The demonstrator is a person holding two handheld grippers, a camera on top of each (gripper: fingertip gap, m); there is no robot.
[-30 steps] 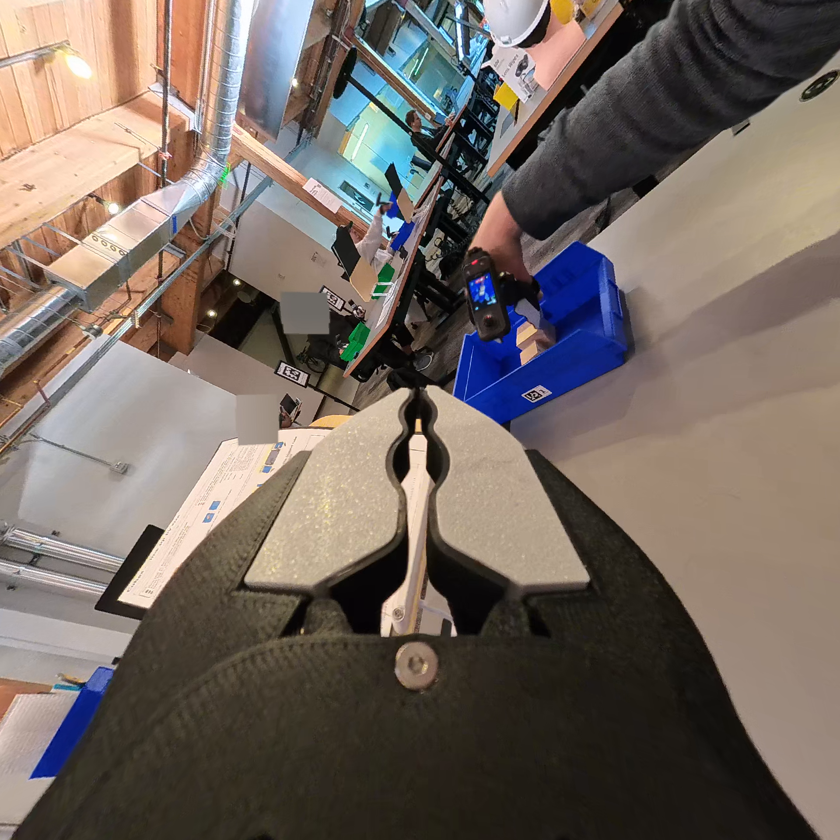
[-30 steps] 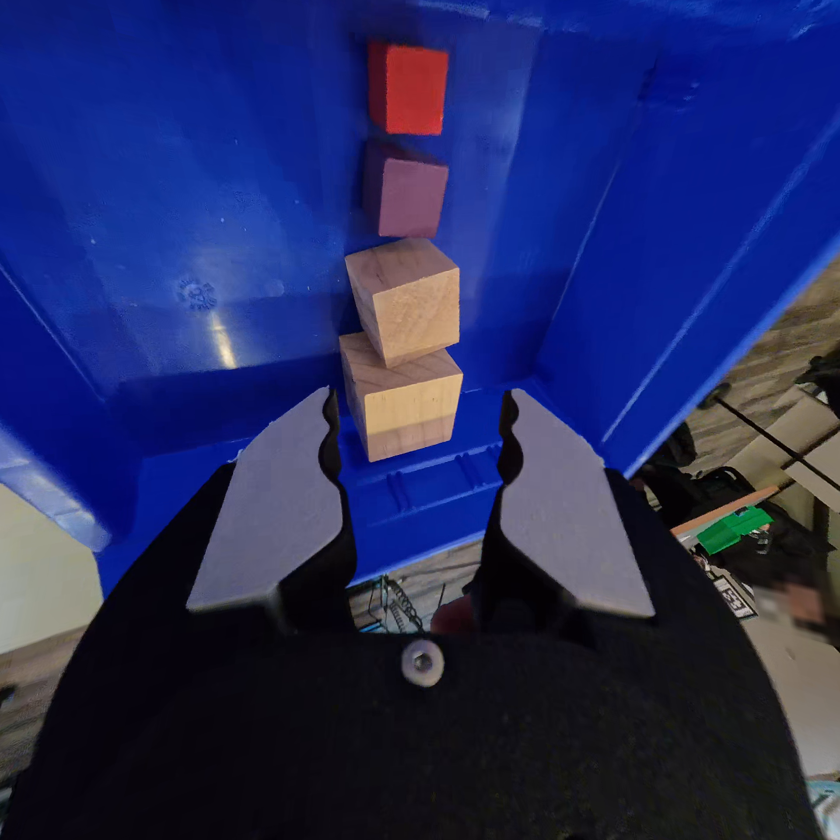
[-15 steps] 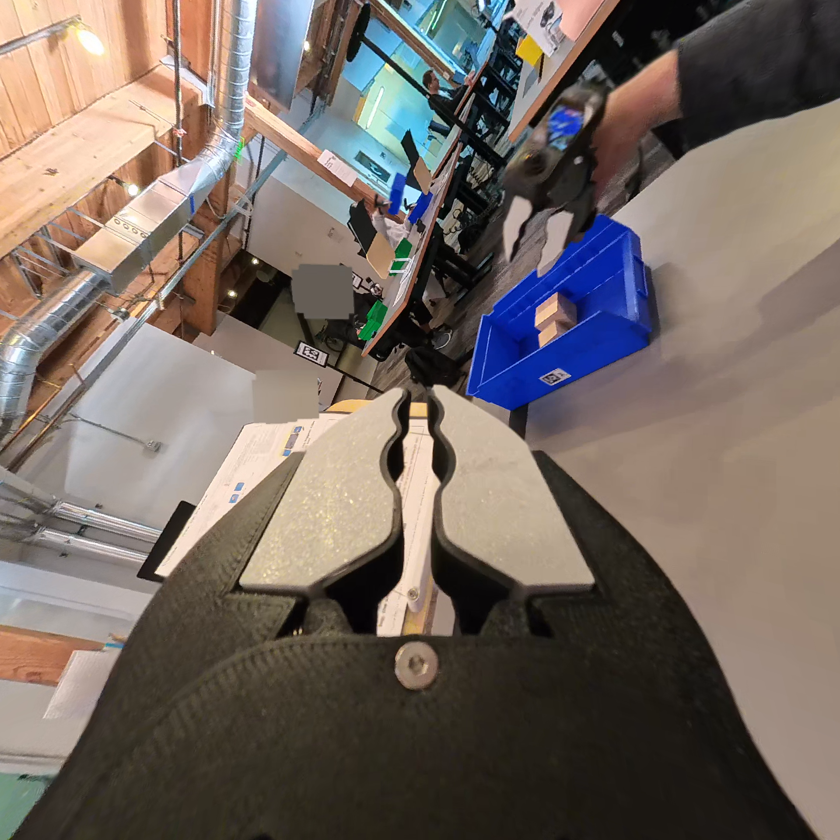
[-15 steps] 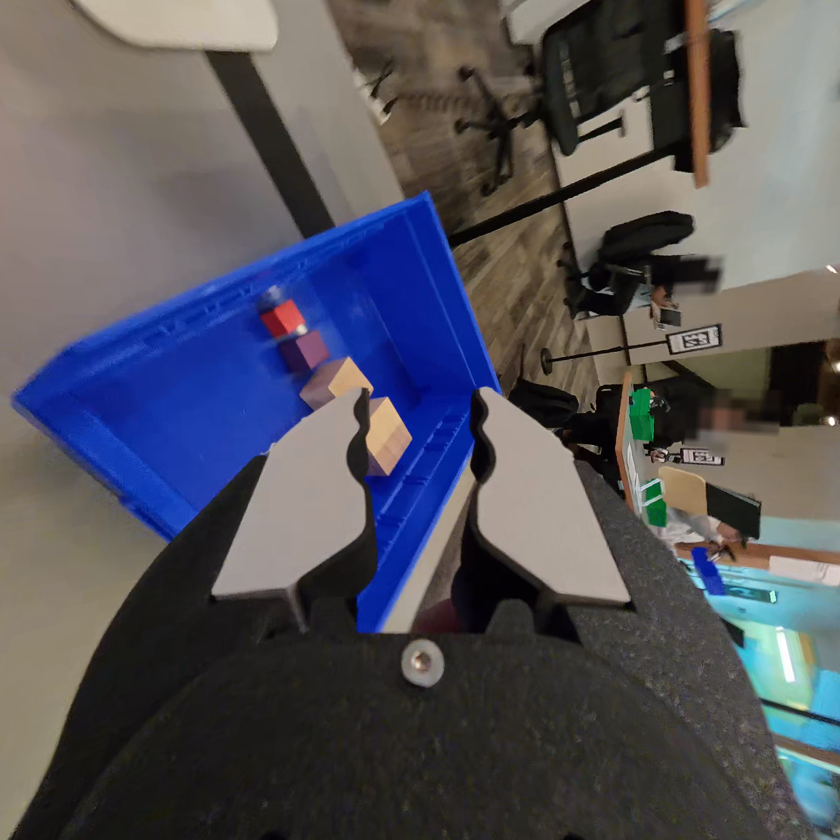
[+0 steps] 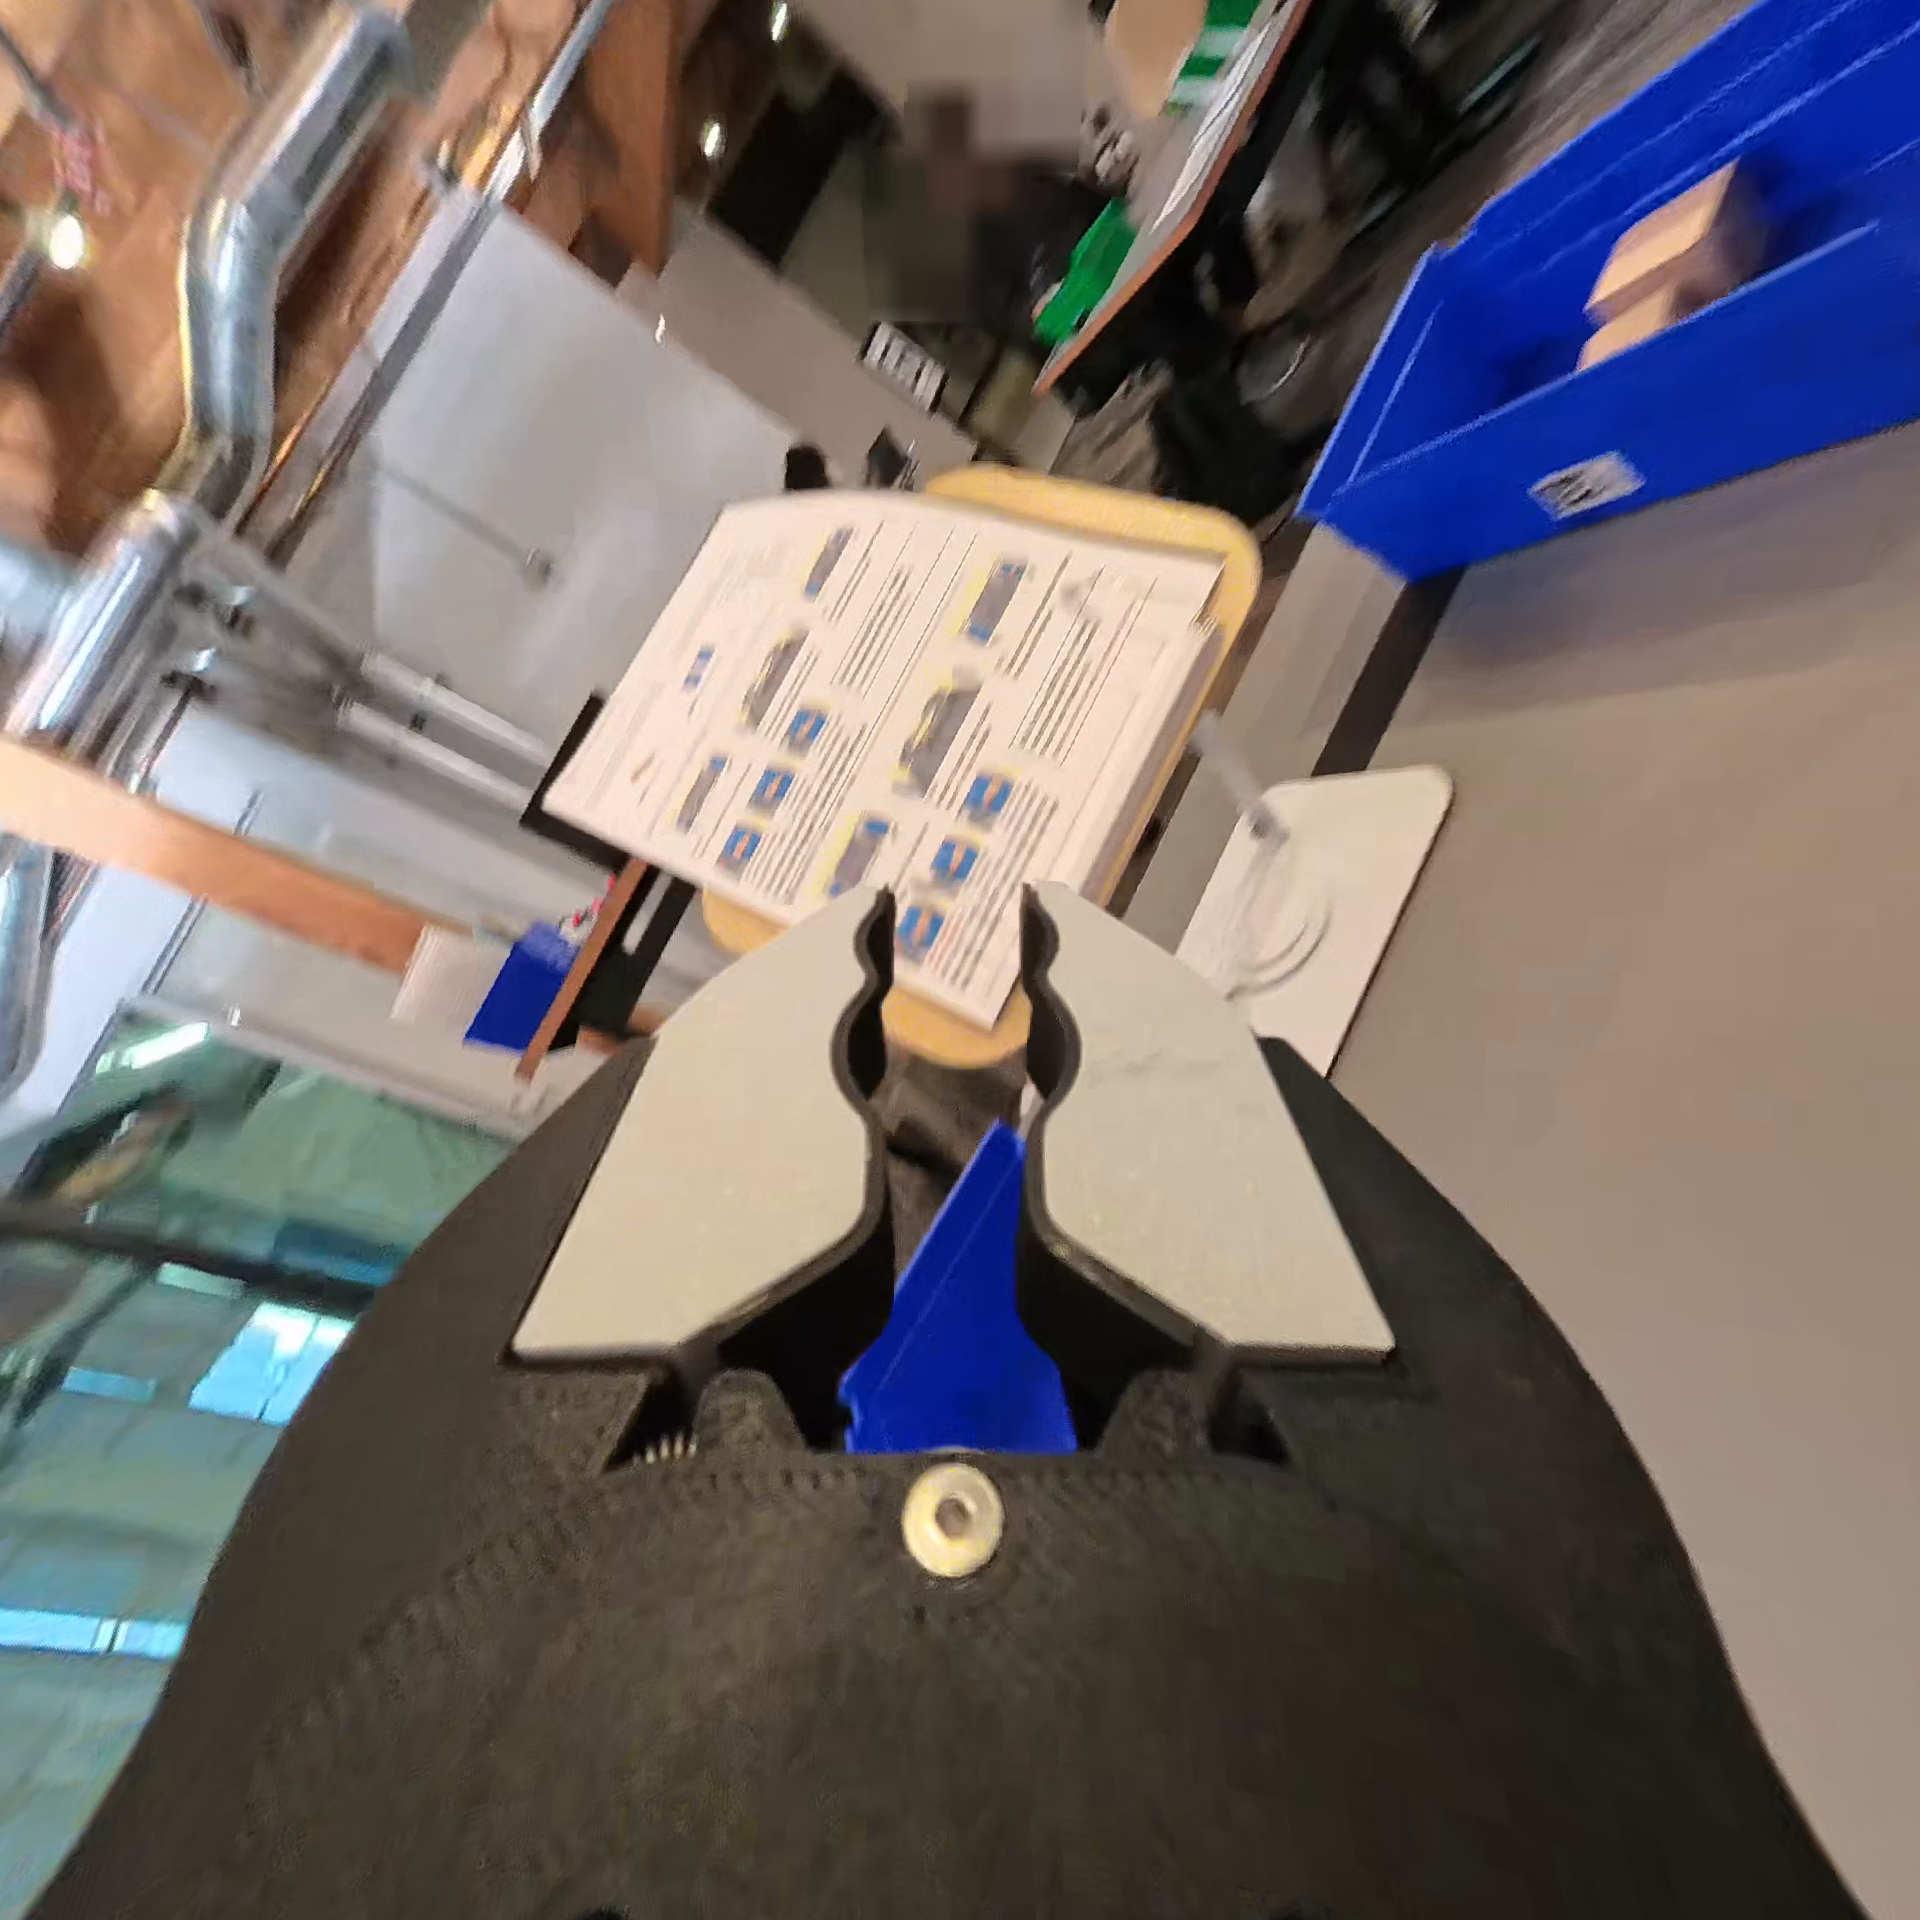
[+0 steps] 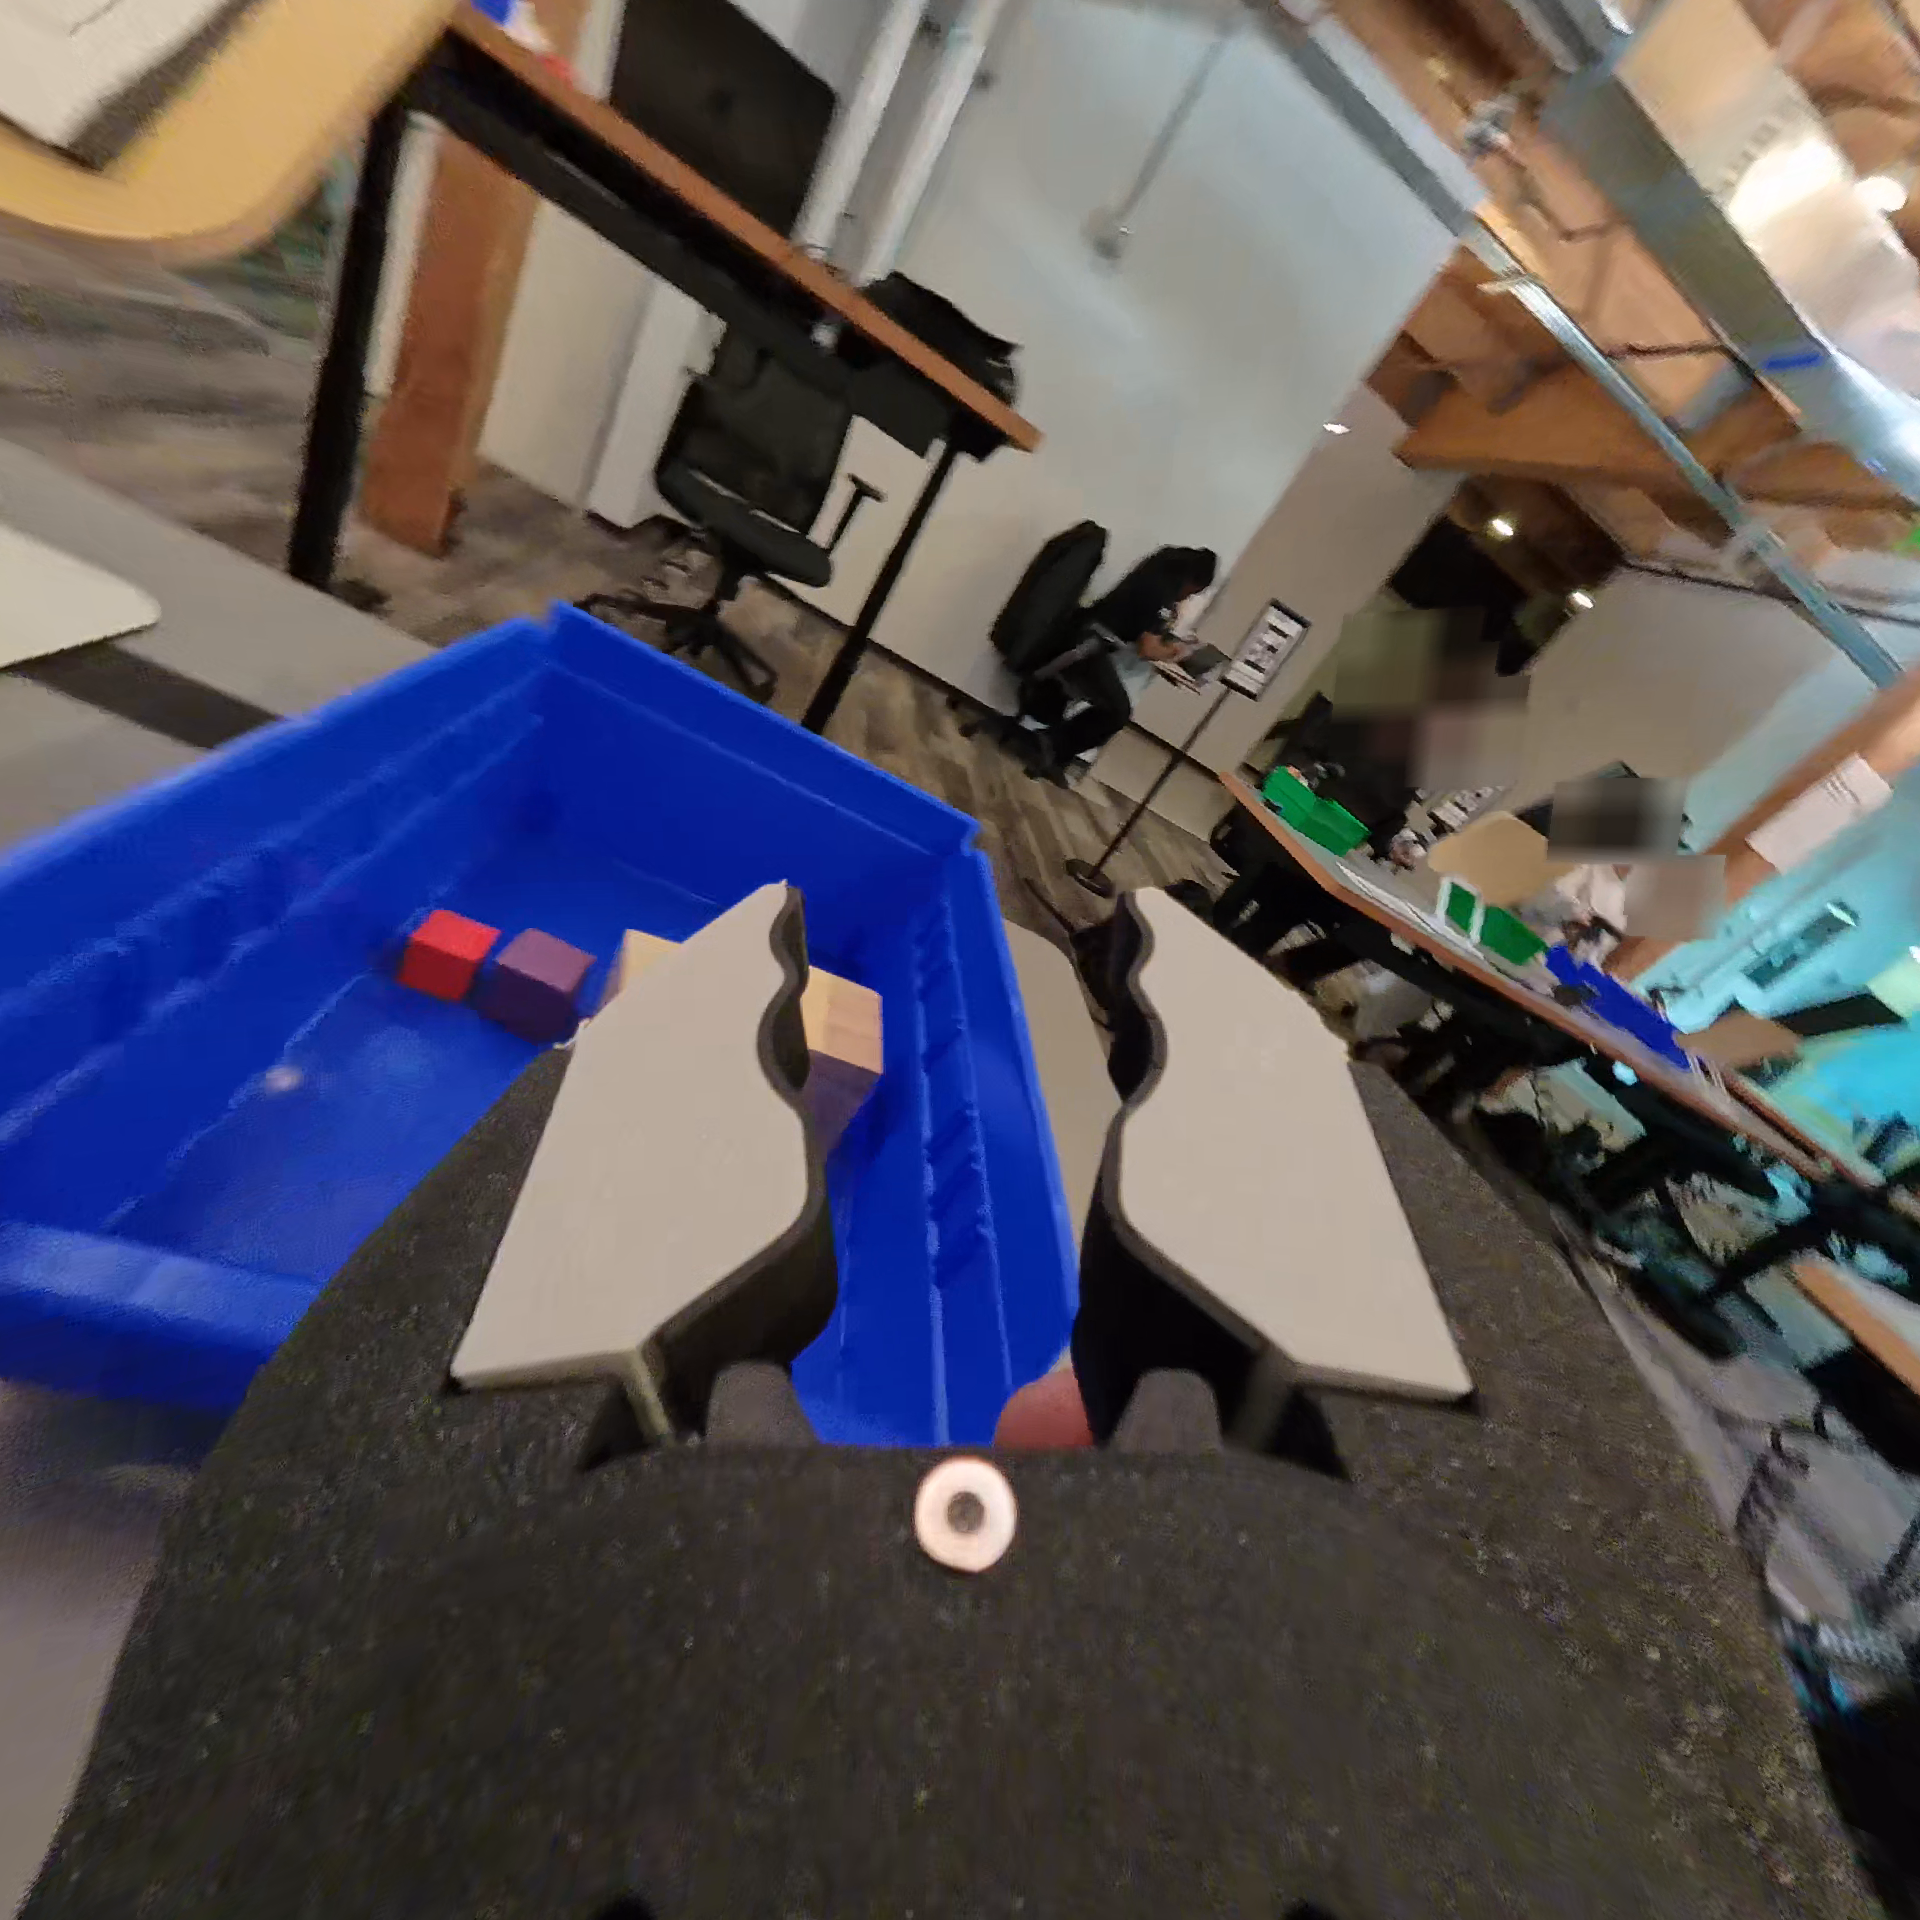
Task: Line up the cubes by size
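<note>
- Sitting in a row, the four blocks run along the floor of the blue bin (image 6: pixel 540 727), close to its right wall.
- The row starts with the red block (image 6: pixel 447 951) at the far end, then the purple block (image 6: pixel 540 982).
- Next comes a wooden block (image 6: pixel 639 956), mostly hidden behind a finger, and then the biggest wooden block (image 6: pixel 844 1023) nearest the camera.
- The row goes from small to big, and the red and purple blocks touch.
- The bin rests on the gray table (image 5: pixel 1662 1039), and its long side runs the same way as the row.
- The right gripper (image 6: pixel 961 914) hangs above the bin's near end with its fingers spread apart and nothing between them.
- The left gripper (image 5: pixel 956 904) is away from the bin, fingers parted and holding nothing, pointing at a sheet of paper (image 5: pixel 894 717).
</note>
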